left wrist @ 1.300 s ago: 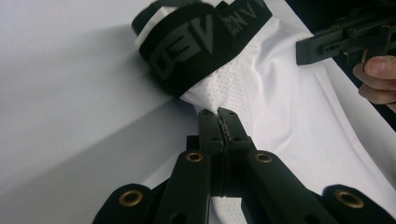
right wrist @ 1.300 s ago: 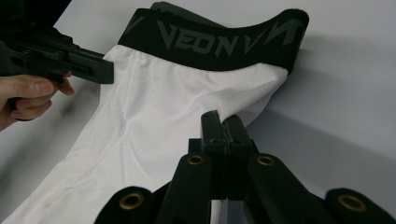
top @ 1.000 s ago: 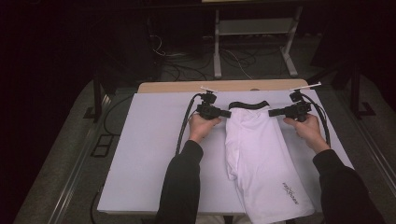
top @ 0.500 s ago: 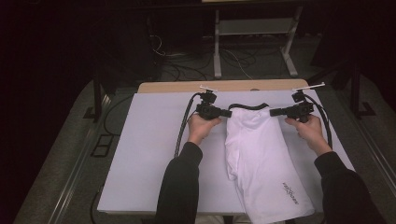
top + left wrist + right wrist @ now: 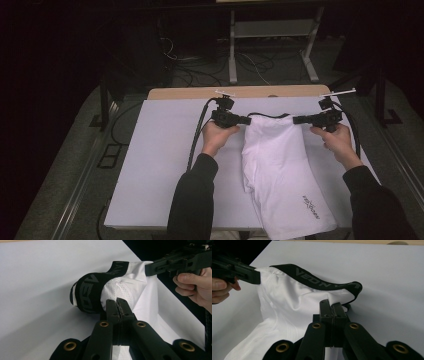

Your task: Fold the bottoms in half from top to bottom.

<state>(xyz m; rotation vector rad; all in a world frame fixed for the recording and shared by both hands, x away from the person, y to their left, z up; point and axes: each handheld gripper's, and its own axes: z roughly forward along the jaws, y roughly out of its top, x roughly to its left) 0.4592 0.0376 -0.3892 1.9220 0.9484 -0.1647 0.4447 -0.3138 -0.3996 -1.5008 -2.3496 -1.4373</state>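
White shorts (image 5: 280,170) with a black lettered waistband (image 5: 270,115) lie lengthwise on the white table cover, waist end far from me, one leg hanging over the near edge. My left gripper (image 5: 247,120) is shut on the waist's left corner, and the same left gripper (image 5: 118,307) pinches white mesh just under the black waistband (image 5: 90,292). At the waist's right corner my right gripper (image 5: 297,120) is shut; up close the right gripper (image 5: 331,305) clamps the fabric below the black waistband (image 5: 319,280). The waist is lifted a little off the table between the two grippers.
A white sheet (image 5: 165,165) covers the table, with a strip of wooden tabletop (image 5: 200,93) showing at the far edge. Black cables (image 5: 197,135) trail from the grippers across the cover. Beyond the table stand a metal frame (image 5: 272,45) and floor cables in the dark.
Both grippers have carried the waist end of the shorts slightly away from me and upward, the left more than the right. Their hold on the fabric is unchanged.
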